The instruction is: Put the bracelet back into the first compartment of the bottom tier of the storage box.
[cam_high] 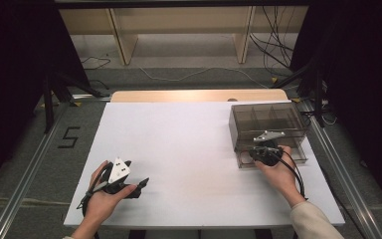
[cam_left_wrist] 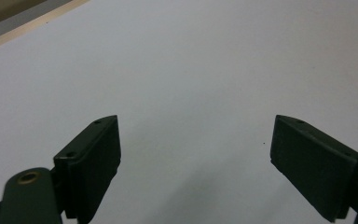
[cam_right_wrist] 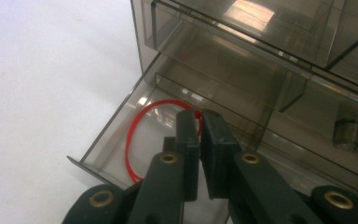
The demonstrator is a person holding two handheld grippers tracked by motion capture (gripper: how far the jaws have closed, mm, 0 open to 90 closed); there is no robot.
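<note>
Smoky drawer (cam_right_wrist: 116, 135) walls hem right gripper (cam_right_wrist: 200, 122).

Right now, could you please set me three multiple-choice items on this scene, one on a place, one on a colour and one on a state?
1. Where does the smoky plastic drawer box stand on the white table?
A. far right part
B. near left corner
C. centre

2. What colour is the thin ring lying in the pulled-out drawer?
A. blue
B. red
C. green

3. How do the left tongs stand?
A. shut on the ring
B. shut on nothing
C. open over bare table

Answers:
1. A, since the high view shows the box at the table's far right, in front of the right tongs.
2. B, since the right gripper view shows a red loop on the drawer floor.
3. C, since the left gripper view shows the jaws wide apart with only white surface between them.
</note>
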